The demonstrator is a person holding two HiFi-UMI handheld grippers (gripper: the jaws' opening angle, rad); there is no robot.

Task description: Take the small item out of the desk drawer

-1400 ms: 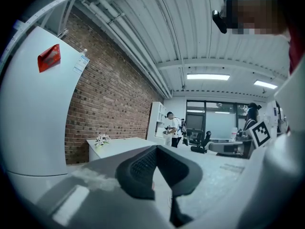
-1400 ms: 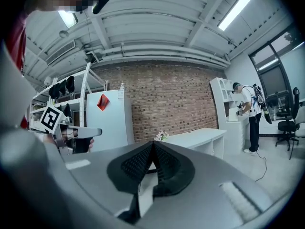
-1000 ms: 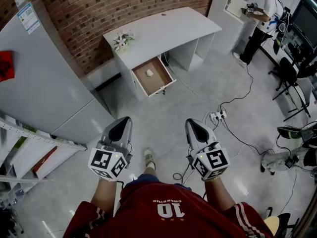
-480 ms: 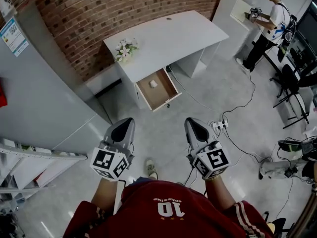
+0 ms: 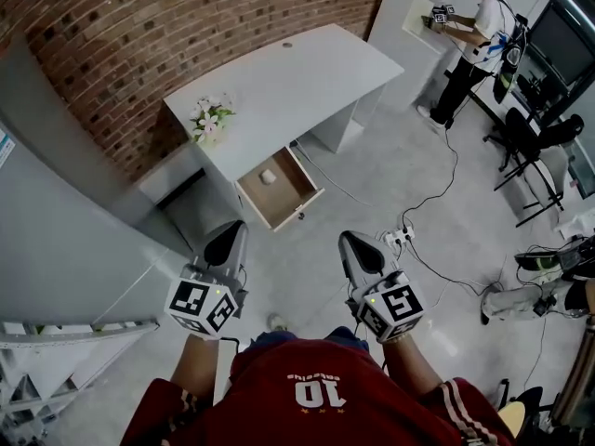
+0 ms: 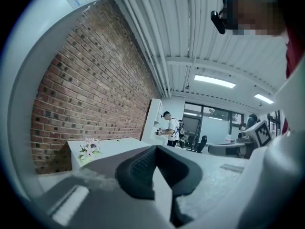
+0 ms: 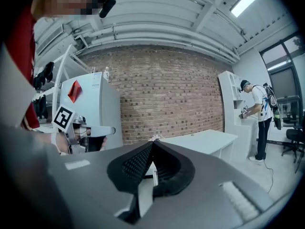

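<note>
item: small white object (image 5: 268,177), pale and rounded, too small for finer detail; it lies in the open desk drawer (image 5: 290,199), well ahead of the left gripper (image 5: 226,240) and right gripper (image 5: 359,249). both are clenched and empty. risk: arriving with jaws closed would likely shove the item backward rather than grip it.

The head view looks steeply down from above the person, with both jaws near its lower edge. Each gripper view rides close behind its own jaws and faces roughly level ahead. All three views share the tabletop (image 5: 288,82) and the brick wall (image 5: 139,26), well beyond the jaws.
</note>
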